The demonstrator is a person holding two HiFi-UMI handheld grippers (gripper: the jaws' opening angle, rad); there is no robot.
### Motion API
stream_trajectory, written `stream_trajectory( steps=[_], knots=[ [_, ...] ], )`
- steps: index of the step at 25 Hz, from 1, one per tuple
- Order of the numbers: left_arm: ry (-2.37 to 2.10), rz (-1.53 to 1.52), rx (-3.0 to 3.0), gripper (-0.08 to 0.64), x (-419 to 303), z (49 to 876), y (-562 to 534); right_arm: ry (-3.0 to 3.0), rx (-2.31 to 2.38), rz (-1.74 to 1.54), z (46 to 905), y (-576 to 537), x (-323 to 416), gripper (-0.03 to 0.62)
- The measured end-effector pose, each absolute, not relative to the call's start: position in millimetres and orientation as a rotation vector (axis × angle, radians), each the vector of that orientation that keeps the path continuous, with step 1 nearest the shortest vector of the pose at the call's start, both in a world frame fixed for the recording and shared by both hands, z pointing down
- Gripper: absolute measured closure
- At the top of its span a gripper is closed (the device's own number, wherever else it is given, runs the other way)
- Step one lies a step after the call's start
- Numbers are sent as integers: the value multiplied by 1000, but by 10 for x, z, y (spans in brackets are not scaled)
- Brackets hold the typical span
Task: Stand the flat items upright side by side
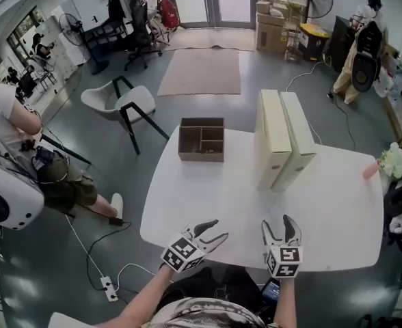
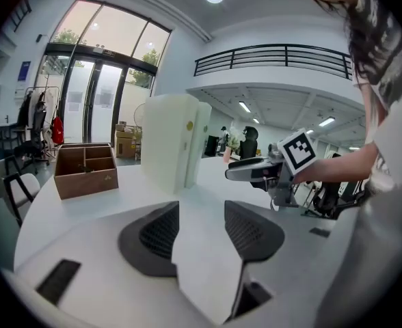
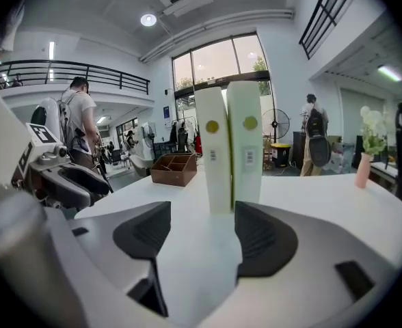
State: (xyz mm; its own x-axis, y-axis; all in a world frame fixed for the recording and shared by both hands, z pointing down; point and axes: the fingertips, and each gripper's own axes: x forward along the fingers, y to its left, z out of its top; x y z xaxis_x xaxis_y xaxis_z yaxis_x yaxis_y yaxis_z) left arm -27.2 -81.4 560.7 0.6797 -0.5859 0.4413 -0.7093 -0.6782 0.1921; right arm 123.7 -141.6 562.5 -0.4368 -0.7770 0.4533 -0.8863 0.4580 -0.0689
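The two cream file boxes (image 1: 284, 139) are standing upright and touching side by side toward the far part of the white worktop (image 1: 338, 210) — slim, pale, with labelled spines. The task is looking finished. The left tongs (image 1: 220, 229) and right tongs (image 1: 276, 222) are hovering open and empty near the front edge — the next move is likely calling only for a clean withdrawal.

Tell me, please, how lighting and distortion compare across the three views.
Head view: even light, sharp, no harsh shadows on the table. Left gripper view: strong fisheye, dark corners, windows washed out. Right gripper view: same fisheye and dark corners, ceiling lights flare.
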Motion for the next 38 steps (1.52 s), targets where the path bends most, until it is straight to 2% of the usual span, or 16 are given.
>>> stream_trajectory(
  steps=[4,12,16,20,25,38],
  knots=[
    [-1000,469,2567,347,-410,5507,-584,-2380,1419,428,5479,-982,973,326],
    [-864,433,2674,357,-515,5302,-132,-2423,1535,446,5170,-342,630,453],
    [-844,374,2701,441,-526,5148,-7,-2426,1570,437,5052,-122,544,531],
    [-823,370,2734,484,-497,5079,82,-2441,1603,435,4942,39,503,602],
    [-789,370,2762,534,-464,5057,196,-2454,1609,424,4906,201,458,602],
    [-776,342,2759,546,-509,4916,387,-2501,1480,348,4877,390,219,598]
  ],
)
